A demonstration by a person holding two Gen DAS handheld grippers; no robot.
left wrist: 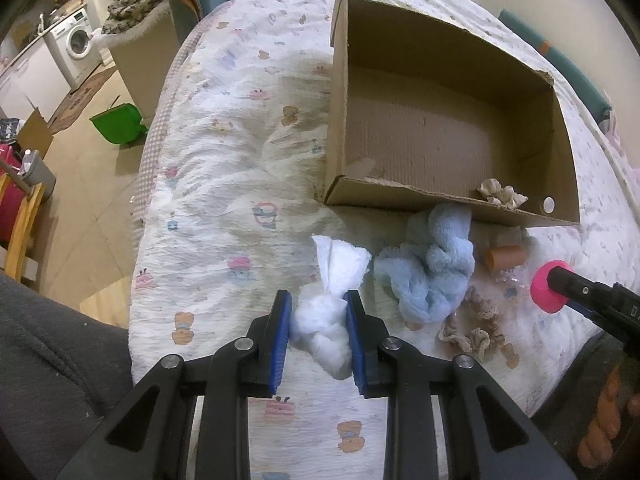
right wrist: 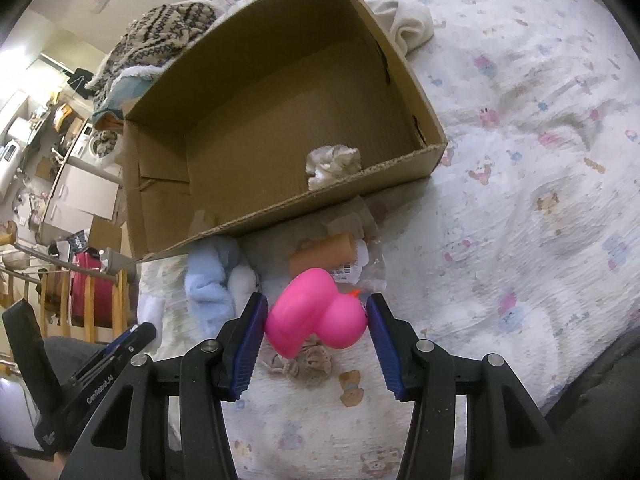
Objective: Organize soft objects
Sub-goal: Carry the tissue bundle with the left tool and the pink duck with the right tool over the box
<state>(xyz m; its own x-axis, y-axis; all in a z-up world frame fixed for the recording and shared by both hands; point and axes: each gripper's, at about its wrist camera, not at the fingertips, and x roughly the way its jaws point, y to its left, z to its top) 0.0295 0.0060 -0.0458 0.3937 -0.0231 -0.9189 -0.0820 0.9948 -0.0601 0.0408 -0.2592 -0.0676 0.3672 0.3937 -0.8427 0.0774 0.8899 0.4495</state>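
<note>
Patterned quilt [left wrist: 224,184], cardboard box [left wrist: 340,92], washing machine [left wrist: 76,40]

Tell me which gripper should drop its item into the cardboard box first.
Probably the right gripper. Its pink duck sits just short of the cardboard box near wall. The left gripper, holding the white tissue bundle, has the blue cloth nearer its path.

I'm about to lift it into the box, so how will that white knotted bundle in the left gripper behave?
The white knotted bundle looks soft: it bulges between the left gripper pads, so it will likely squash. Probably light for its size. Its loose tail above the knot may flop on the way to the cardboard box.
</note>
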